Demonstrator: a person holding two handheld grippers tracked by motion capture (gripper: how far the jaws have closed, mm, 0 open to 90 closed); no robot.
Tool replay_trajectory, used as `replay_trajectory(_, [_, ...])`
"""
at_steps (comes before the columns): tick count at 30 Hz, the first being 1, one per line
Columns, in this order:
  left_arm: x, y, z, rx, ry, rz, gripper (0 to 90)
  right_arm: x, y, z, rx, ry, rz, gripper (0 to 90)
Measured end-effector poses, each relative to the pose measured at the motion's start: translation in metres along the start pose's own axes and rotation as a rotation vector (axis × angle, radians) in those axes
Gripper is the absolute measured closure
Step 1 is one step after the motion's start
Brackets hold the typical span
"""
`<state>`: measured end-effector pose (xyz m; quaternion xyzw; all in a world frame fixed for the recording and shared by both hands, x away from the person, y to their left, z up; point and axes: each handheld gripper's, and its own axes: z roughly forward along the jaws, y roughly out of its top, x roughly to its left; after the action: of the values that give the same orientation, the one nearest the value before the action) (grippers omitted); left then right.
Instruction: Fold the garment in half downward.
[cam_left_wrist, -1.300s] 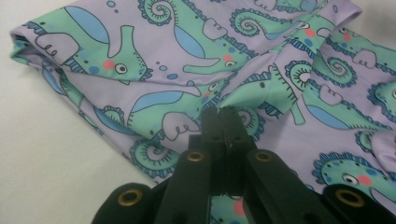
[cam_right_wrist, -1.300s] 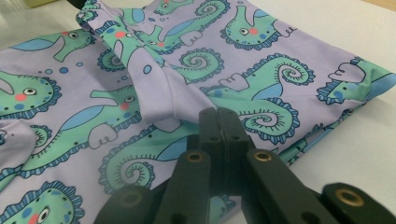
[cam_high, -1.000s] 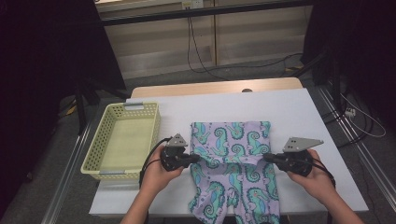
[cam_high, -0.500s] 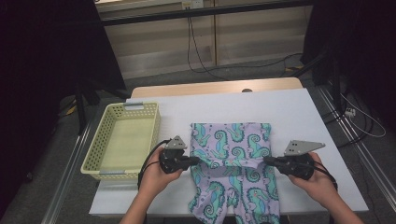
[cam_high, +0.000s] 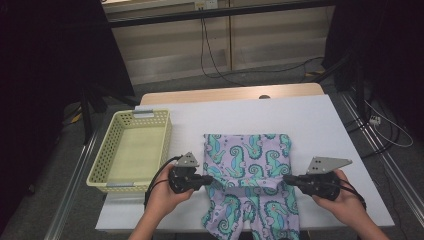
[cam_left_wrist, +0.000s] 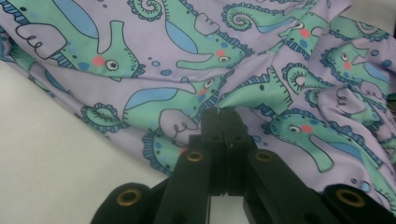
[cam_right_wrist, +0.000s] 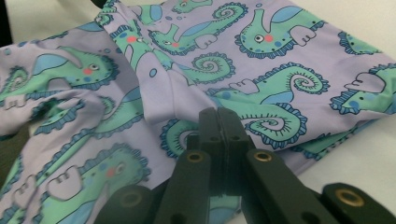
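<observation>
While the white table (cam_high: 320, 130) carries it, the seahorse-print garment (cam_high: 250, 165) lies just right of the yellow basket (cam_high: 132, 150), its near fold clamped by the left gripper (cam_high: 209, 178) and right gripper (cam_high: 286, 178)

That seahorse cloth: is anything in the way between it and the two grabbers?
Nothing visible is. The left gripper and the right gripper already meet the seahorse cloth at its two side edges, their jaws pressed together at the fabric. The yellow basket sits apart, to the left.
</observation>
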<state>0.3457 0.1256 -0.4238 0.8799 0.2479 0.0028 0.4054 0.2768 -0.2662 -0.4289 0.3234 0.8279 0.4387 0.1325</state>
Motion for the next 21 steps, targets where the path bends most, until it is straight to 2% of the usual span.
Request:
replay_trajectory(3, [0.001, -0.002, 0.001, -0.004, 0.007, -0.01, 83.9, 0.003, -0.004, -0.001, 0.009, -0.002, 0.01, 88.8])
replay_trajectory(4, [0.002, -0.002, 0.001, -0.018, 0.02, -0.015, 78.5, 0.003, -0.004, -0.001, 0.008, -0.008, 0.009, 85.0])
replay_trajectory(6, [0.006, 0.0, 0.002, -0.034, 0.025, -0.019, 65.3, 0.002, -0.002, 0.0, -0.007, -0.025, 0.019, 71.0])
replay_trajectory(7, [0.007, 0.001, 0.003, -0.046, 0.032, -0.026, 61.5, 0.001, 0.0, 0.0, -0.013, -0.036, 0.022, 67.1])
replay_trajectory(9, [0.012, 0.005, 0.005, -0.072, 0.043, -0.047, 48.5, -0.003, 0.002, 0.002, -0.024, -0.054, 0.036, 59.2])
replay_trajectory(11, [0.018, 0.01, 0.007, -0.076, 0.06, -0.071, 43.9, -0.01, 0.005, 0.005, -0.03, -0.085, 0.056, 53.1])
replay_trajectory(13, [0.024, 0.015, 0.01, -0.093, 0.084, -0.088, 35.6, -0.019, 0.007, 0.01, -0.027, -0.115, 0.077, 48.1])
replay_trajectory(17, [0.038, 0.024, 0.017, -0.12, 0.114, -0.102, 29.1, -0.035, 0.011, 0.021, -0.006, -0.153, 0.094, 44.3])
replay_trajectory(21, [0.051, 0.035, 0.024, -0.128, 0.142, -0.114, 26.9, -0.055, 0.02, 0.031, 0.004, -0.222, 0.104, 41.7])
